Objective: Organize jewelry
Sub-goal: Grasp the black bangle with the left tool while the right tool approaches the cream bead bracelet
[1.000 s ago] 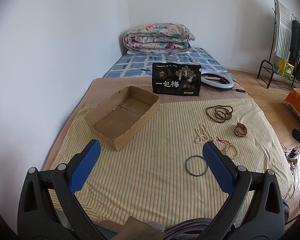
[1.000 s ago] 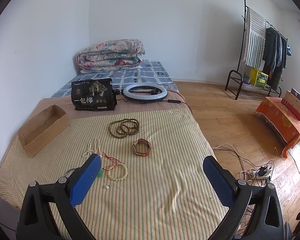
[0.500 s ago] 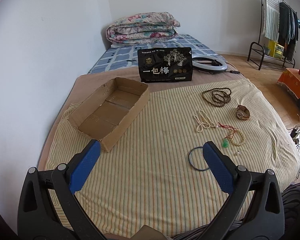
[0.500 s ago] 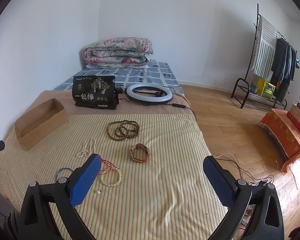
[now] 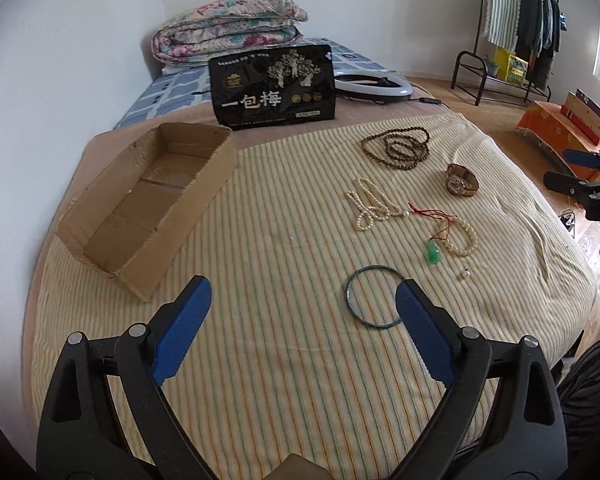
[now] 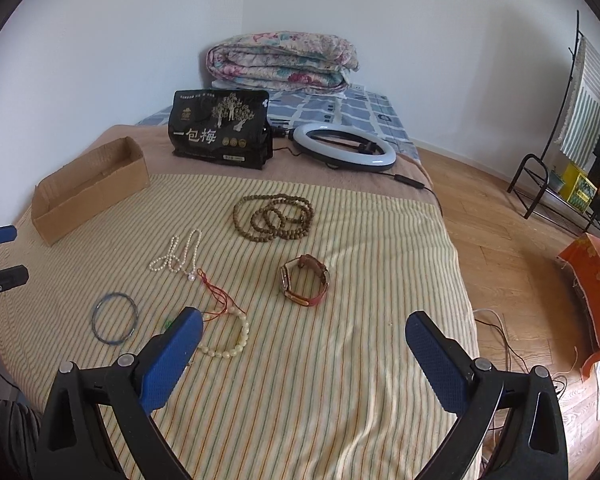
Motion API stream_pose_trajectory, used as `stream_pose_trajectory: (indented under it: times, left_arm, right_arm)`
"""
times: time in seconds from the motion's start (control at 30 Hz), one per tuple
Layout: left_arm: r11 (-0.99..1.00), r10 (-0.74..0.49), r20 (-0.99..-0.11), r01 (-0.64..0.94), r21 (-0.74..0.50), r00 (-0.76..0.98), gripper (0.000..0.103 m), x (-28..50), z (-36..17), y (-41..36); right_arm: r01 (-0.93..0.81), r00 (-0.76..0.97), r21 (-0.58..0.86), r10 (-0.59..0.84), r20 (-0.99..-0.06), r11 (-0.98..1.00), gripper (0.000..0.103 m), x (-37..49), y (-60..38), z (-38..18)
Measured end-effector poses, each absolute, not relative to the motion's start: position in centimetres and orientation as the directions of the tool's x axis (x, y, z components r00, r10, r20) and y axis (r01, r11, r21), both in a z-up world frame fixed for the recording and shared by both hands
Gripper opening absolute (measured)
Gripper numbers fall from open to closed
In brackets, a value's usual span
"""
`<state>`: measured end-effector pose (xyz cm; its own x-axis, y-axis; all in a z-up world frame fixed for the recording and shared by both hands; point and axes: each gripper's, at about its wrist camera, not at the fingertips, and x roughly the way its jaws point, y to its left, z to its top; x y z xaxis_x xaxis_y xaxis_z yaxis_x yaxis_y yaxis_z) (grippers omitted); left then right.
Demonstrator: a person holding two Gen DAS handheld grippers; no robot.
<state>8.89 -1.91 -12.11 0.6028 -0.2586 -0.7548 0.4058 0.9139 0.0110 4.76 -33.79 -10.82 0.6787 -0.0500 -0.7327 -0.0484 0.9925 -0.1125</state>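
Observation:
Jewelry lies on a striped cloth (image 5: 284, 216): a dark bangle (image 5: 375, 296), a green pendant on red cord (image 5: 433, 254), a cream bead bracelet (image 5: 462, 236), a pearl necklace (image 5: 370, 209), brown prayer beads (image 5: 396, 147) and a brown-strap watch (image 5: 461, 180). An open, empty cardboard box (image 5: 148, 204) sits at the left. My left gripper (image 5: 302, 322) is open and empty, just short of the bangle. My right gripper (image 6: 304, 354) is open and empty, near the bracelet (image 6: 226, 338) and the watch (image 6: 304, 280).
A black snack bag (image 5: 274, 86) stands behind the cloth, with a ring light (image 6: 344, 146) and its cable beside it. A folded quilt (image 6: 282, 62) lies at the wall. A clothes rack (image 6: 580, 128) and loose cables (image 6: 508, 344) stand on the wooden floor at the right.
Both grippers have moved forward and lower toward the cloth, so the jewelry looks closer. Both stay open and empty. Nothing on the cloth has moved.

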Motion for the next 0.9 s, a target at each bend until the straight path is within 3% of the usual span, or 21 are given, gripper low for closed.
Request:
stream_pose_trajectory:
  times: [0.33,0.43,0.9]
  left_arm:
    - [0.861,-0.280,-0.818,0.508,0.018,0.503,0.096,9.3,-17.9,-7.0]
    - [0.856,-0.277,-0.825,0.516,0.021,0.493,0.096,9.6,-19.1,-8.1]
    - [0.881,-0.225,-0.850,0.471,0.030,0.476,0.096,11.6,-23.0,-9.2]
  right_arm:
    - [-0.135,0.614,-0.090,0.012,-0.789,0.987,0.102,6.7,-32.6,-15.7]
    - [-0.139,0.583,-0.062,0.032,-0.812,0.988,0.097,7.4,-32.7,-17.0]
    - [-0.118,0.513,0.029,0.086,-0.854,0.993,0.093,10.1,-33.1,-20.5]
